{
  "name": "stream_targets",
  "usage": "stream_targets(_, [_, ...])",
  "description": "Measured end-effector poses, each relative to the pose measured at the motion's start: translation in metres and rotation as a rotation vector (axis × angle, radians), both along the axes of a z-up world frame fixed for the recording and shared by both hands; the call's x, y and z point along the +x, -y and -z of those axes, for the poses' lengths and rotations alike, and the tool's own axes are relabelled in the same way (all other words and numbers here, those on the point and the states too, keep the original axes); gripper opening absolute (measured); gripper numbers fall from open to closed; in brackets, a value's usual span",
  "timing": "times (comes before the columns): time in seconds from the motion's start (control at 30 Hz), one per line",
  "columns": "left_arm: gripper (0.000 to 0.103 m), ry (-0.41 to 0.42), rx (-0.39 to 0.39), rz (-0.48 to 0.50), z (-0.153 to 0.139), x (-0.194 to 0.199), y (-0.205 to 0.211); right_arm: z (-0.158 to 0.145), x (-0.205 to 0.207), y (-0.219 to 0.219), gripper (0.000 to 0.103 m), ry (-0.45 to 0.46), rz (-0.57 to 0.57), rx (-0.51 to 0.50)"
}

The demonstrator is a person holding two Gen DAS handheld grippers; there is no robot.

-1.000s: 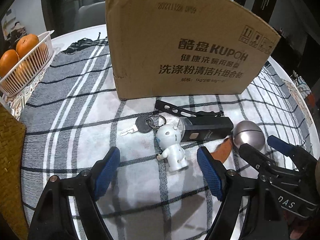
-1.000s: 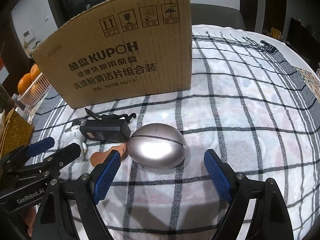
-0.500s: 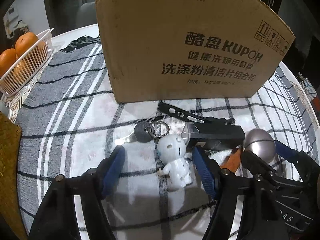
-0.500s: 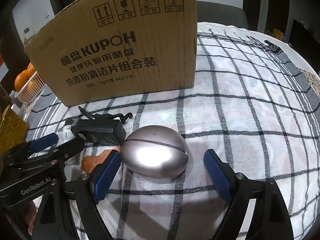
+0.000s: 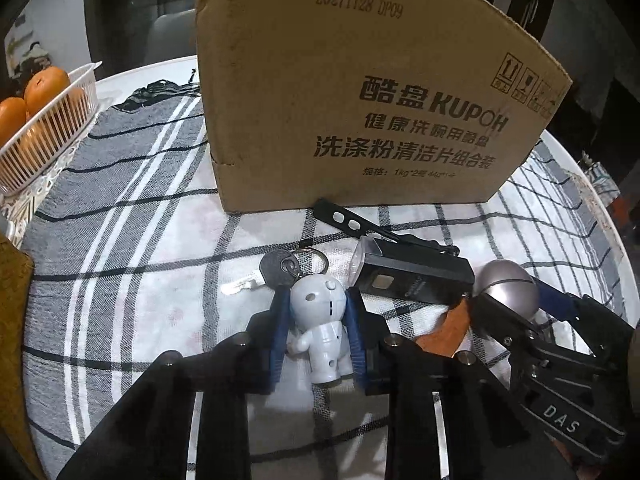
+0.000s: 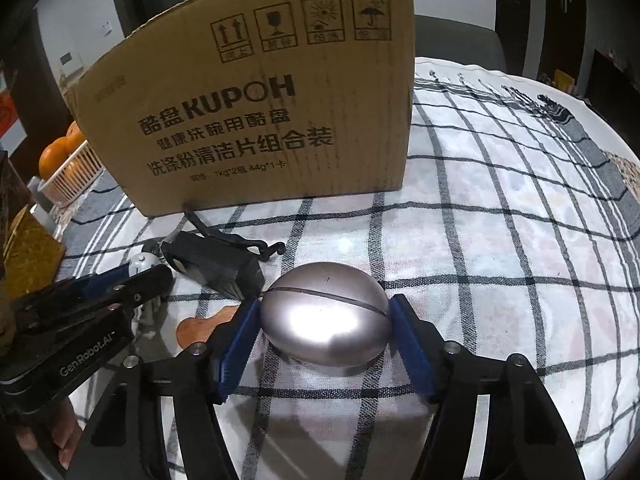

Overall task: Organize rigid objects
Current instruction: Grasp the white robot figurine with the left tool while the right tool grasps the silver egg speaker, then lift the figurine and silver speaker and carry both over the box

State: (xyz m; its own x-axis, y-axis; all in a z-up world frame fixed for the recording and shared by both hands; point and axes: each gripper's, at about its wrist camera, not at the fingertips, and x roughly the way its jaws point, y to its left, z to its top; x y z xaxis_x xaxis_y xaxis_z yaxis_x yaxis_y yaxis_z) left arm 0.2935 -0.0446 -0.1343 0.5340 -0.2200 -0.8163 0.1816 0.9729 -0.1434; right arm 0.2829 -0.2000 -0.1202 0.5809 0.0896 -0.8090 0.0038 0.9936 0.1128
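My left gripper [image 5: 316, 322] is shut on a small white robot figure [image 5: 322, 328] that lies on the checked cloth, a key [image 5: 276, 270] ringed to its head. My right gripper [image 6: 324, 330] is shut on a silver metal egg [image 6: 326, 326] that rests on the cloth; the egg also shows in the left wrist view [image 5: 506, 290]. A black bike light [image 5: 412, 278] with a strap lies between the two objects, and it shows in the right wrist view [image 6: 216, 262]. A brown flat piece [image 6: 202, 326] lies under it.
A big cardboard box [image 5: 360, 92] stands just behind the objects, also in the right wrist view [image 6: 256, 120]. A white basket of oranges [image 5: 44, 120] sits far left. A woven brown thing [image 5: 12, 320] is at the left edge. The round table's rim [image 5: 592, 196] curves at right.
Both grippers moved forward and closed: the left one onto the white robot figure, the right one onto the silver egg. Both objects still rest on the cloth.
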Motion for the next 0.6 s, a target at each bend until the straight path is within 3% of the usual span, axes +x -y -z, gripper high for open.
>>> stream_targets(0.6, [0.028, 0.059, -0.017, 0.016, -0.025, -0.014, -0.003, -0.015, -0.008, 0.006, 0.066, 0.035, 0.018, 0.013])
